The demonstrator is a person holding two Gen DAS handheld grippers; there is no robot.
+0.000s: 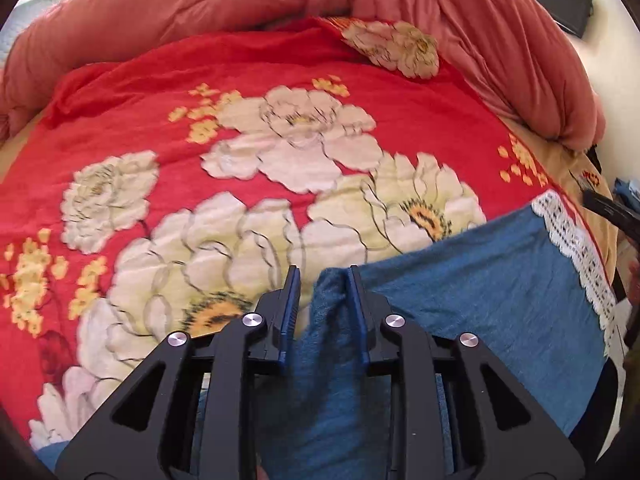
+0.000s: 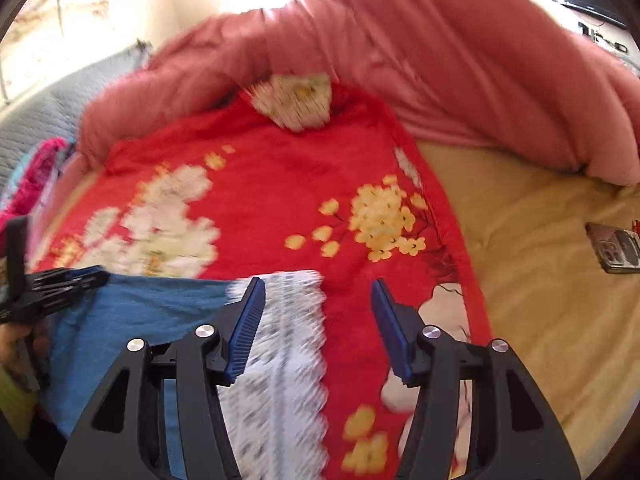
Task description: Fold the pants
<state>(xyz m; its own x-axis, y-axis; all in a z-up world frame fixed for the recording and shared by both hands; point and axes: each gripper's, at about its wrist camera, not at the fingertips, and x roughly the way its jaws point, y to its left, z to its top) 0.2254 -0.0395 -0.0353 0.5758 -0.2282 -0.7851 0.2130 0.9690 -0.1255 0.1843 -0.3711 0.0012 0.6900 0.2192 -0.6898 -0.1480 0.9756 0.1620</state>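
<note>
Your left gripper [image 1: 324, 276] is loosely straddling a pants [image 1: 460, 304] ridge; your right gripper [image 2: 318, 290] is gaping empty over lace trim [image 2: 280, 360]; folding is barely starting.

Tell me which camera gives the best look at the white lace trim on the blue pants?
The right wrist view: the lace trim runs large between the open right gripper, though blurred. The left wrist view shows it sharper but small at the pants' right edge.

Free room: flat red blanket [image 1: 248, 80] ahead, beige sheet [image 2: 540, 280] to the right.
Obstacles: pink duvet [image 2: 440, 60] heaped along far side; phone [image 2: 616, 252] on sheet.
</note>
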